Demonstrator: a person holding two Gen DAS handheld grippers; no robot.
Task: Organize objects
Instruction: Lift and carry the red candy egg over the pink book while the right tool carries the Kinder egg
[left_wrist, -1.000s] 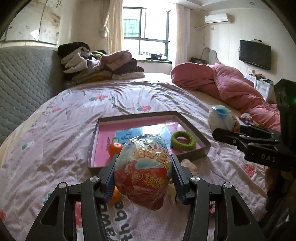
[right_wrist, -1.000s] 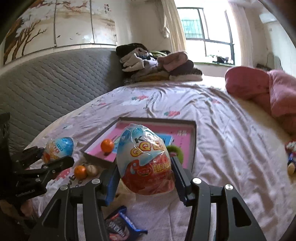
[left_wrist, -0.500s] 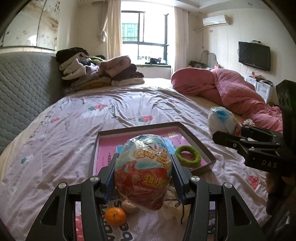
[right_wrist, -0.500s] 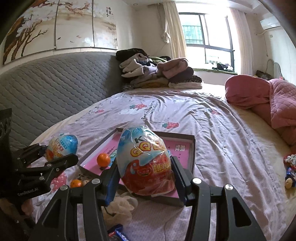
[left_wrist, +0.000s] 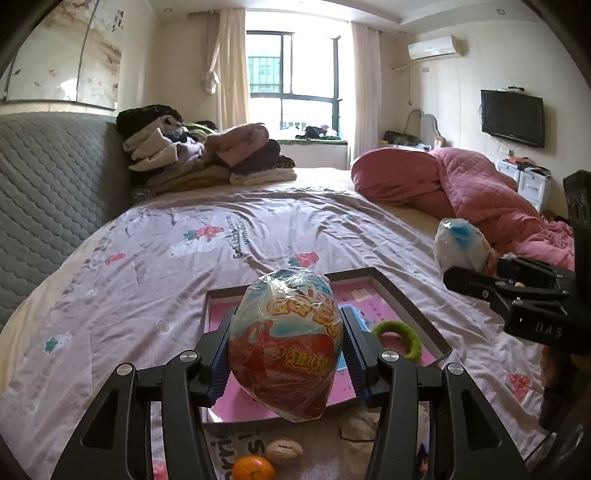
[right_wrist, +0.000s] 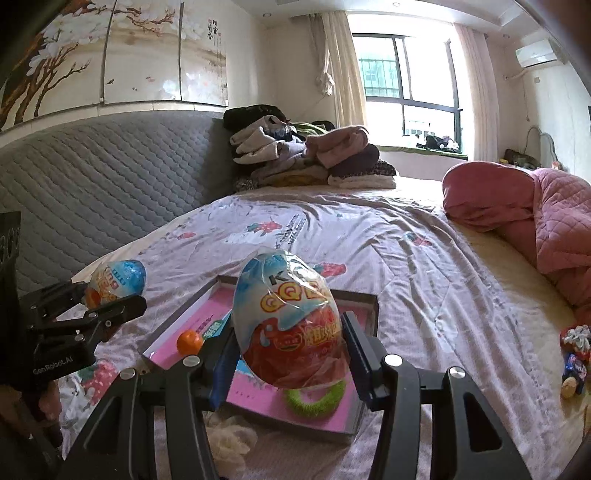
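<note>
left gripper: the left gripper (left_wrist: 285, 350) is clamped on a plastic-wrapped surprise egg (left_wrist: 286, 347), blue-and-white on top and red below, with both blue pads pressed against its sides; the egg is held in the air above the near part of the tray.
right gripper: the right gripper (right_wrist: 290, 349) is clamped on a second wrapped surprise egg (right_wrist: 286, 321) in the same way, also in the air over the tray.
tray: a shallow dark-rimmed tray (left_wrist: 402, 291) with a pink floor lies on the bed's floral sheet (left_wrist: 147, 266), in front of both grippers.
inside the tray: a green ring (right_wrist: 316, 397) lies near the tray's near right side; a small orange (right_wrist: 189, 341) sits near its left side, beside a blue card partly hidden by the egg.
outside the tray: a second orange (left_wrist: 253, 468) and a walnut (left_wrist: 283, 451) lie side by side on the sheet, just in front of the tray's near edge; crumpled pale wrapping (right_wrist: 231, 437) lies close by.
far end of the bed: a pile of folded clothes (left_wrist: 199, 155) sits against the grey quilted headboard (left_wrist: 48, 177); a pink quilt (left_wrist: 472, 184) is bunched on the right.
</note>
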